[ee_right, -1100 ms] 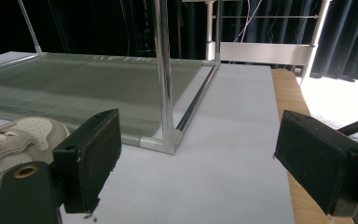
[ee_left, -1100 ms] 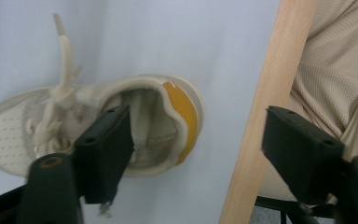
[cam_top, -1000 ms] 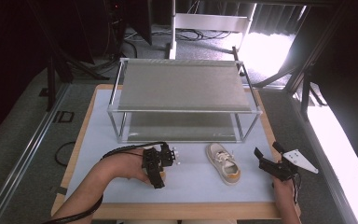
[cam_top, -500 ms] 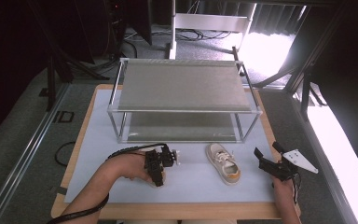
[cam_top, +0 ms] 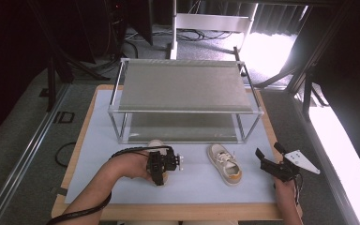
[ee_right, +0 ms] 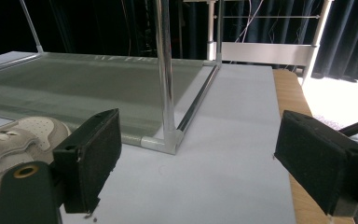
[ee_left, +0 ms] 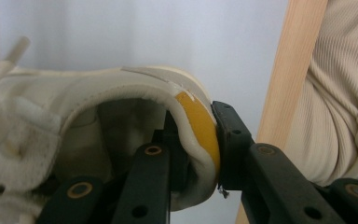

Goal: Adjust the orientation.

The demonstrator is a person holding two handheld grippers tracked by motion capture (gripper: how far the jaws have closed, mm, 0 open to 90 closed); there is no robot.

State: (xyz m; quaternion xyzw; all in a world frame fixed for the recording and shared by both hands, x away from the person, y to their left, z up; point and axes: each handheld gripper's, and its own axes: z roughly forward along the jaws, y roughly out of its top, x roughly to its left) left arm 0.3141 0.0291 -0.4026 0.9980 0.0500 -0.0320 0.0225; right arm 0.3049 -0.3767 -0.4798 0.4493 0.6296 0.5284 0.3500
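Left gripper view: left hand-held gripper (ee_left: 193, 154) just closed, pinching shoe (ee_left: 98, 121) at soft padded heel collar; light, floppy; right hand-held gripper (ee_right: 196, 168) spread.

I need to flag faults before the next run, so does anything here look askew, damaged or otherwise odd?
Nothing looks damaged or spilled. The free shoe lies slanted to the shelf rack. The left gripper, whose jaws have just been closing, clamps the other shoe by its heel collar, one jaw inside. The right gripper stands open.
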